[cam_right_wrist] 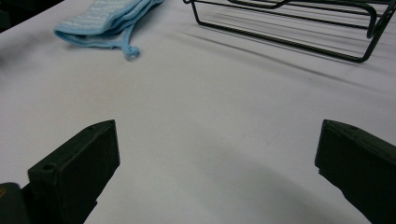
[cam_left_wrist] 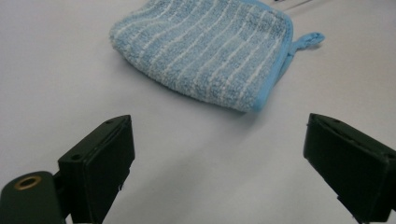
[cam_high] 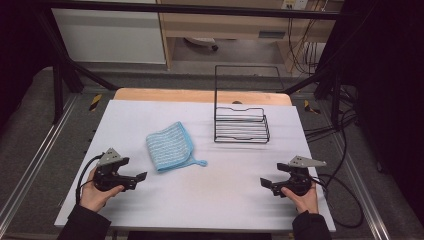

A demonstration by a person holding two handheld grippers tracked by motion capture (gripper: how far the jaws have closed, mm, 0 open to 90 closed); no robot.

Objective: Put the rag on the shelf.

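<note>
the folded blue striped washcloth (cam_high: 170, 146) lies flat on the white surface (cam_high: 200, 200), left of the black wire rack (cam_high: 241, 123) and apart from it, its hanging loop toward the middle of the surface. the left hand-held gripper (cam_high: 140, 177) rests near the cloth's near-left edge, jaws released and wide with nothing between them. the right hand-held gripper (cam_high: 265, 183) sits well apart at the near right, also released and empty.

Cloth (cam_high: 170, 146) left of wire rack (cam_high: 241, 125)
</note>
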